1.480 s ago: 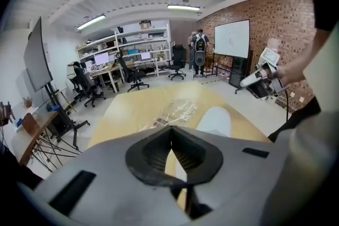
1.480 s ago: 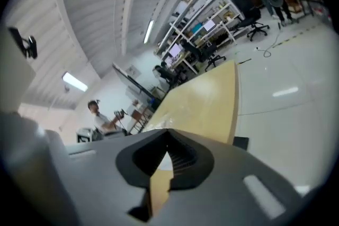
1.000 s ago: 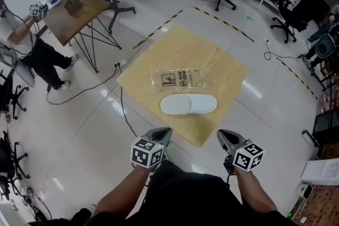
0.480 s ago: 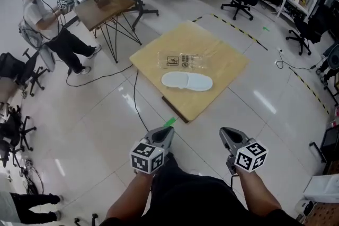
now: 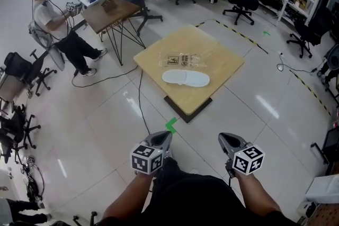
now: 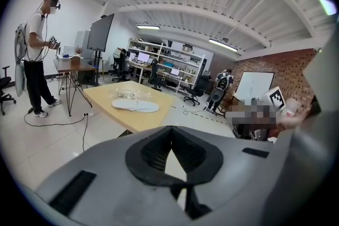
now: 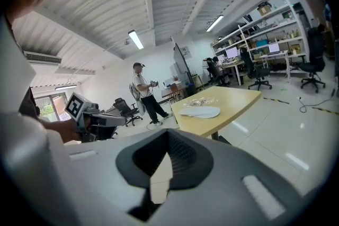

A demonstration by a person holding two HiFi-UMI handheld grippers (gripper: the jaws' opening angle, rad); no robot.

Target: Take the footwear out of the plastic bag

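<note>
A pair of white slippers lies flat on the low wooden table, outside the clear plastic bag, which rests just behind them. Both show small in the left gripper view, slippers and bag, and in the right gripper view, slippers and bag. My left gripper and right gripper are held close to my body, well short of the table. Both are shut with nothing between the jaws.
A green tape mark and a black cable lie on the glossy floor between me and the table. A person stands by a small wooden desk at the left. Office chairs and shelves line the back.
The table with slippers and bag has drawn farther away and shrunk in the head view; more floor lies between us. Both grippers stay shut and empty near my body.
</note>
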